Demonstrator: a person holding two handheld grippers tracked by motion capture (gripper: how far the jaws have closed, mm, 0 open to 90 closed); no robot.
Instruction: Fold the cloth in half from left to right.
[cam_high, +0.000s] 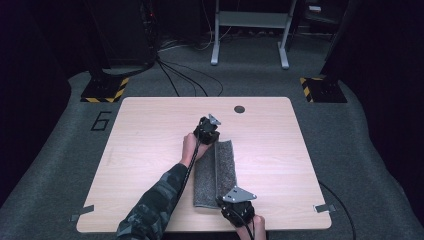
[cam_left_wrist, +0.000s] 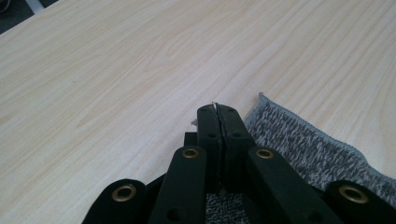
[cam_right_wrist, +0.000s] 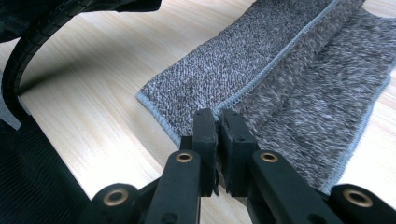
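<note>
Floor (cam_high: 55, 150) of grey carpet lay round the table (cam_high: 150, 150), w/ a "6" mark (cam_high: 101, 121) at left and yellow-black striped base plates (cam_high: 106, 90) at the far corners; a light metal frame (cam_high: 250, 30) stood further back. Table was pale wood w/ a dark round hole (cam_high: 239, 109) near the far edge and tape tabs (cam_high: 81, 213) at both near corners.

Left forearm in a camo sleeve (cam_high: 155, 202) reached in from the bottom of the high view; left gripper (cam_high: 207, 131) sat at the far end of the grey towel (cam_high: 216, 175), hand (cam_high: 190, 147) just behind it. In the left gripper view its jaws were pressed together w/ only a thin sliver of cloth edge showing at the tips, so closed on the towel (cam_left_wrist: 308, 149) corner; the rest of the cloth spread to the right over the wood (cam_left_wrist: 116, 84).

Towel lay mid-table, long axis running near-to-far, folded lengthwise so one flap overlapped the other; a stitched hem ran down the middle.

Right gripper (cam_high: 235, 202) was at the towel's near end, close to the table's front edge, grey plate on top, hand (cam_high: 250, 230) below it. In the right gripper view the jaws stood nearly closed, pinching the towel (cam_right_wrist: 289, 93) hem where knit side met fluffy side; a black cable (cam_right_wrist: 28, 56) curved past at upper left.
</note>
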